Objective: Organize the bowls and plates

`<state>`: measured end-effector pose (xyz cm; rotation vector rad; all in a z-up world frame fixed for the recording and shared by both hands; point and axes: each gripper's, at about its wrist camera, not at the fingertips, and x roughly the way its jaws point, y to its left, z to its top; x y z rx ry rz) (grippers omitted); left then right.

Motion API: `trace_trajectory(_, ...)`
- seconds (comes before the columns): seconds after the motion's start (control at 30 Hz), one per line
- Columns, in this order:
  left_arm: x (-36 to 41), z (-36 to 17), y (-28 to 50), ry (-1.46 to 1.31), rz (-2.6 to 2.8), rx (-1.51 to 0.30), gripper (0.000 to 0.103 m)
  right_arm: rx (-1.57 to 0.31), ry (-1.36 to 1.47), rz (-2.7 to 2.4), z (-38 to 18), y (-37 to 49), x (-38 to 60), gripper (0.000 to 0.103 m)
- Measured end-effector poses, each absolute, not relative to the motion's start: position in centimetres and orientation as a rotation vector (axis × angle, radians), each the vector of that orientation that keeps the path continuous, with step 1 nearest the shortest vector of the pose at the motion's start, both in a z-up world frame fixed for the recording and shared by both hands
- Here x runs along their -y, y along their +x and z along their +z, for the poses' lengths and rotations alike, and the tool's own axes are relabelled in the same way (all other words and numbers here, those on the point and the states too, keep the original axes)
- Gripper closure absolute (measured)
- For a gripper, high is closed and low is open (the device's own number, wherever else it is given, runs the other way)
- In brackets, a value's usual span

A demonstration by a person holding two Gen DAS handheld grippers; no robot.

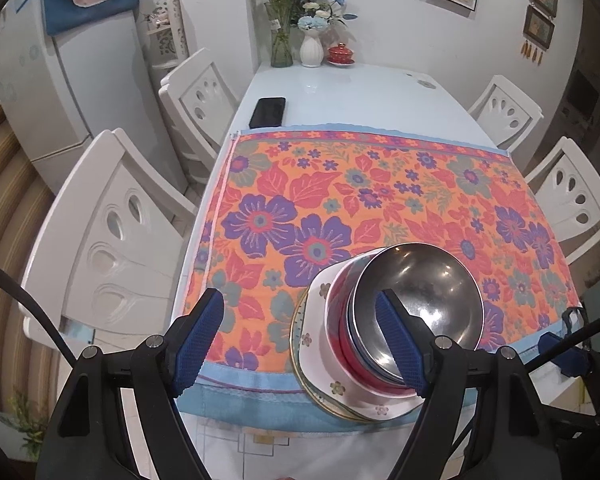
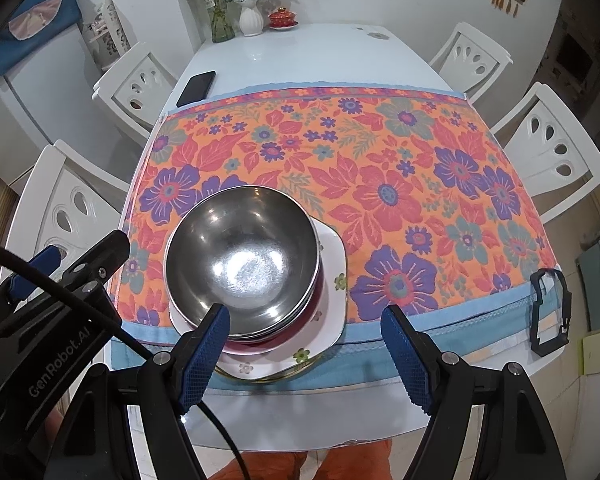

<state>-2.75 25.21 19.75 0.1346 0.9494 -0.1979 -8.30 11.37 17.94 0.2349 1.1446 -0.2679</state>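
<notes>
Both claws, left [image 1: 300, 344] and right [image 2: 306, 344], wide open, empty; slick steel bowl [image 2: 242, 264] atop breakable plates [image 2: 332, 280], best gripped by rim.

On the floral cloth [image 2: 380, 184] near the table's front edge, a steel bowl [image 2: 242, 258] sits nested atop what looks like a red bowl [image 2: 278, 343] on stacked white flowered plates [image 2: 332, 280], with the right gripper [image 2: 306, 354] spread wide and empty just in front.

text: "GenRobot.AI" | on: left tool [image 2: 56, 268] body, right-wrist view
</notes>
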Motion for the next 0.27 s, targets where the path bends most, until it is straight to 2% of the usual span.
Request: trace_trajectory(0.27, -23.7, 20.9, -3.9, 0.125, -0.05, -0.861, 0.025, -1.146, 0.189, -0.216, 18.2, -8.6, -8.9, 0.027)
